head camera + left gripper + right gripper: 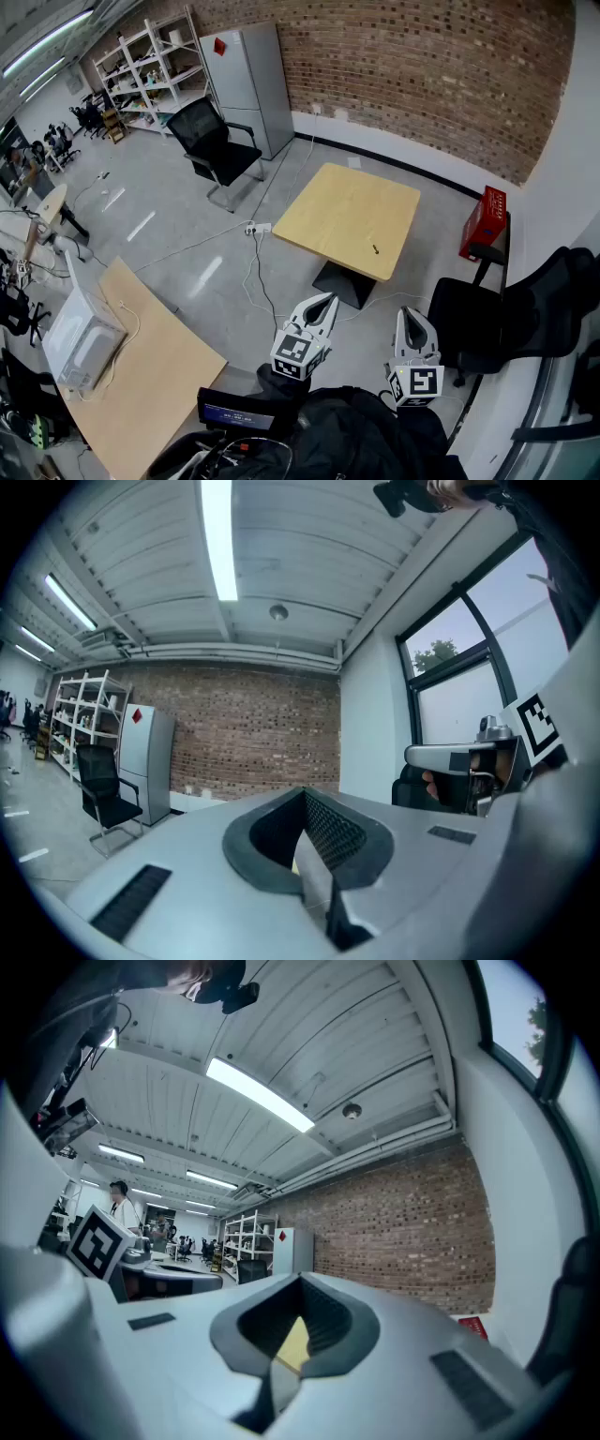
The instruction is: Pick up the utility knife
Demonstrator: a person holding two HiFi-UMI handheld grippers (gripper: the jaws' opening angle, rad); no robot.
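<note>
Head view puts the open grey floor (187, 234) between us and the work, so there is plenty of room to walk in, and the square wooden counter (328, 202) stands alone well ahead with free space on every side. A black chair (214, 142) sits well off to the left. Another dark chair (497, 314) and a red crate (483, 223) crowd the right, so we judge the left or centre line the safer way in. A white cable (258, 281) trails across the floor towards the counter's foot, and we could catch a foot on it while looking down at the grippers. The left gripper (324, 300) and the right gripper (412, 314) are both held low and close to us, each with its jaws pressed together and nothing between them, as both gripper views confirm. They would have to spread before reaching in. A small dark thing that we take for the utility knife (375, 249) lies on the counter near its nearer right edge, too small to read its blade end. A clumsy nudge there could push it over that edge.
</note>
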